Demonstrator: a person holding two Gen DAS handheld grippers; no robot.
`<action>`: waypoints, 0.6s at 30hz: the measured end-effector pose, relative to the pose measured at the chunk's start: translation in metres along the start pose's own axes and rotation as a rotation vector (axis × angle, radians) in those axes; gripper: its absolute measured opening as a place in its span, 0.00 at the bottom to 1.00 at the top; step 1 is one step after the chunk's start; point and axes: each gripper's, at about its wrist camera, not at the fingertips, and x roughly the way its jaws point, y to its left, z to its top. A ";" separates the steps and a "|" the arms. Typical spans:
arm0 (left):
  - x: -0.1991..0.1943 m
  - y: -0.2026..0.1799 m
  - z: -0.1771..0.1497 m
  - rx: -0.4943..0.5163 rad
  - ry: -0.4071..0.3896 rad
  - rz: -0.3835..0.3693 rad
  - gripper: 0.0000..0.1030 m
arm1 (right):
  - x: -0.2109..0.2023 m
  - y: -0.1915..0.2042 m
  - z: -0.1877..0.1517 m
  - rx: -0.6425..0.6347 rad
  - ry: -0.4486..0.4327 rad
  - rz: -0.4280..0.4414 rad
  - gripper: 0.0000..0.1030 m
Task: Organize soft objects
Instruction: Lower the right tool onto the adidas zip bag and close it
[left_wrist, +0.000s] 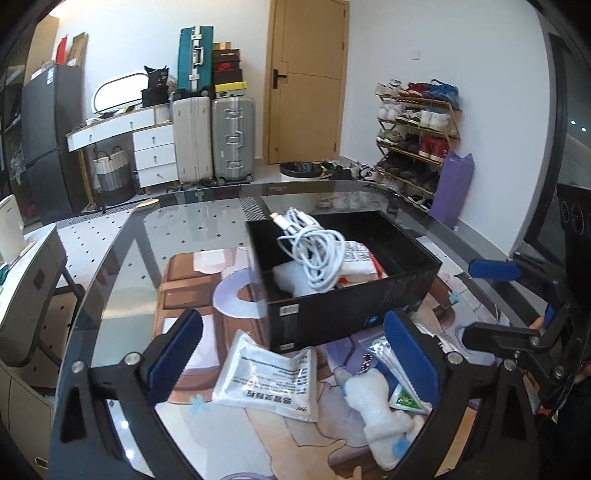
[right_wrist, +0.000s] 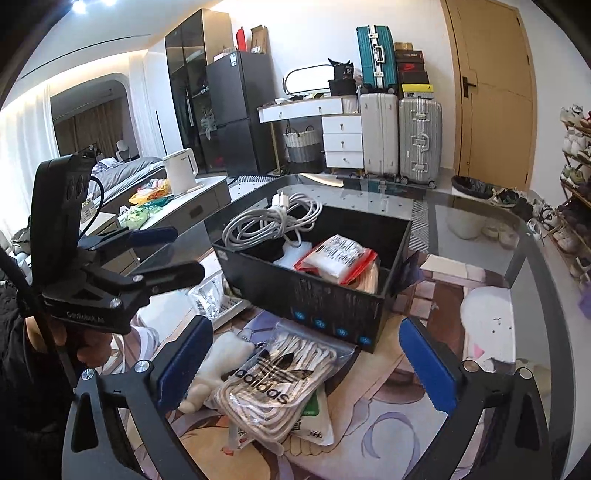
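A black open box (left_wrist: 332, 314) (right_wrist: 295, 295) stands on the glass table. Inside lie a coiled white cable (left_wrist: 314, 247) (right_wrist: 269, 221) and a red-edged white packet (right_wrist: 336, 254). My left gripper (left_wrist: 293, 350) is open just short of the box, above a flat white packet (left_wrist: 266, 373); a white plush toy (left_wrist: 384, 402) lies by its right finger. My right gripper (right_wrist: 306, 365) is open too, over a clear Adidas bag of laces (right_wrist: 273, 380) that rests on a green-and-white packet (right_wrist: 314, 421). Each gripper shows in the other's view, the right (left_wrist: 491, 302) and the left (right_wrist: 173, 254). Nothing is held.
The glass table (left_wrist: 122, 266) covers a printed mat. A side counter on the left holds a white kettle (right_wrist: 179, 170) and snack bags. Suitcases (left_wrist: 231, 136), a white drawer desk and a shoe rack (left_wrist: 417, 136) stand beyond the table's far edge. A hand grips the left tool (right_wrist: 88, 343).
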 end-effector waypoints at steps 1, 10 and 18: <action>0.000 0.002 -0.001 -0.004 0.005 0.000 0.96 | 0.001 0.002 0.000 -0.004 0.007 0.001 0.99; 0.010 0.003 -0.010 -0.005 0.036 0.016 0.97 | 0.016 0.010 -0.007 -0.021 0.105 -0.006 0.99; 0.019 0.005 -0.015 -0.006 0.061 0.027 0.97 | 0.027 0.012 -0.012 -0.011 0.158 -0.007 0.99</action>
